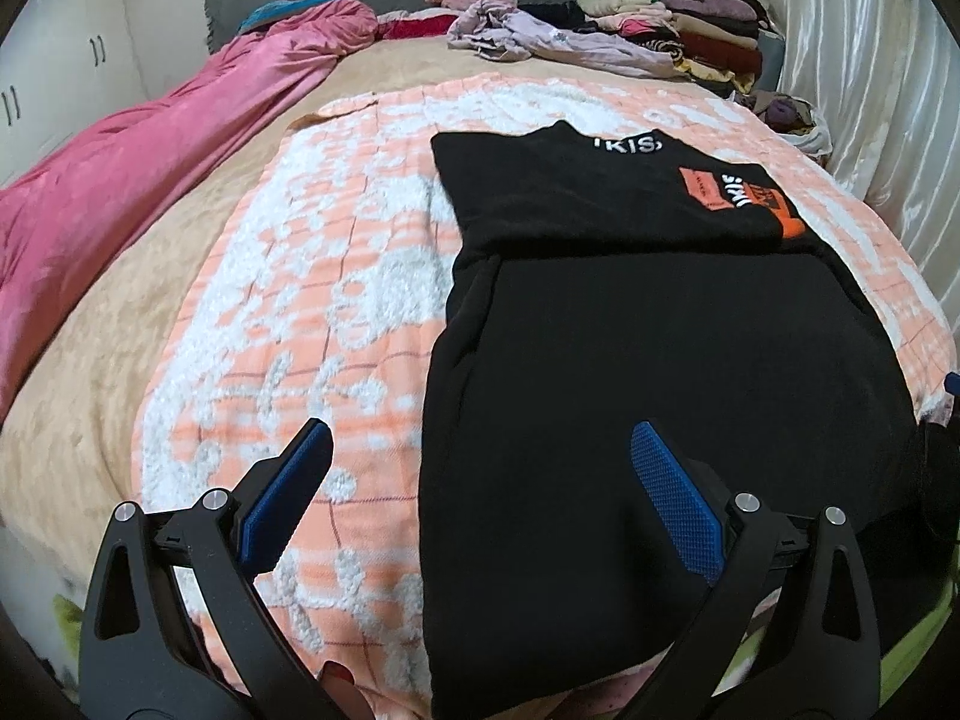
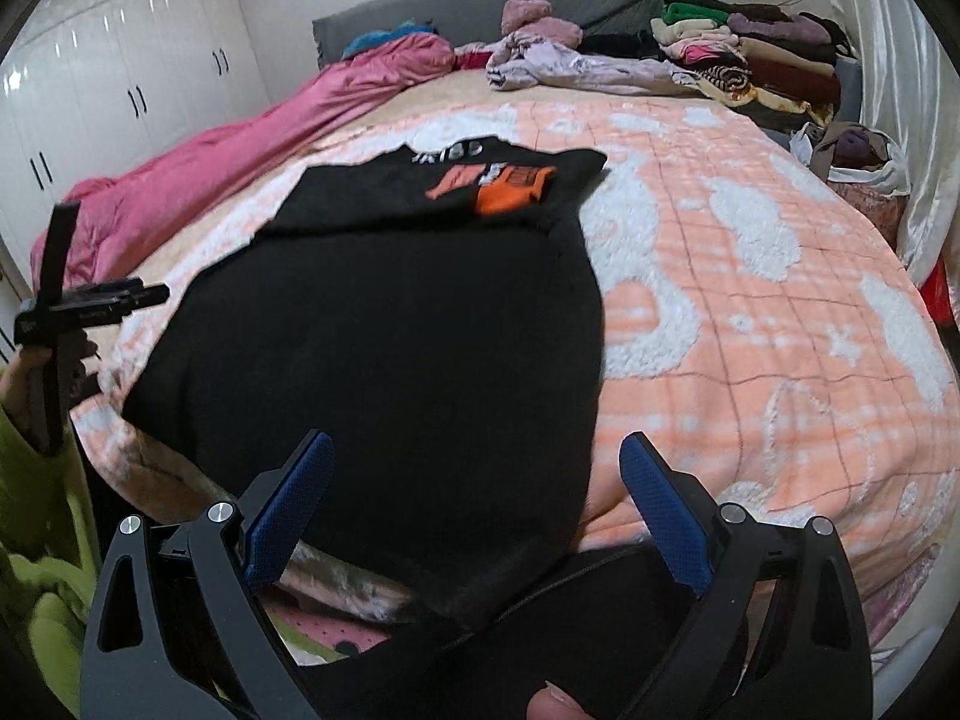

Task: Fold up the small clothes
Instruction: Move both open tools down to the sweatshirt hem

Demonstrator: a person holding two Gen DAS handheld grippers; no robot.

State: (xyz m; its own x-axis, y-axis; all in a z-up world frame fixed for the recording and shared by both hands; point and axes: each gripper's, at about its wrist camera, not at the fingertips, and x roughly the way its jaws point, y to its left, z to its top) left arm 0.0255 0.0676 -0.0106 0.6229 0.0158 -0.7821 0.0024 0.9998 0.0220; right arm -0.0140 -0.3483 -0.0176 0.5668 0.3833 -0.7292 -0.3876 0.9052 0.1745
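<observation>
Black shirt (image 1: 630,312) flat on peach-and-white blanket (image 1: 312,300), partly folded.
Left gripper (image 1: 480,438) and right gripper (image 2: 477,450) both spread wide, empty, above near hem; orange print far end; clothes pile (image 1: 672,18) beyond.

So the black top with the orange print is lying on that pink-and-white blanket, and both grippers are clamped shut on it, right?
Not quite. The black top does lie on the pink-and-white blanket, but neither gripper is clamped on it. The left wrist view shows the left gripper with its jaws wide apart, and the right wrist view shows the right gripper open too, holding nothing.
</observation>
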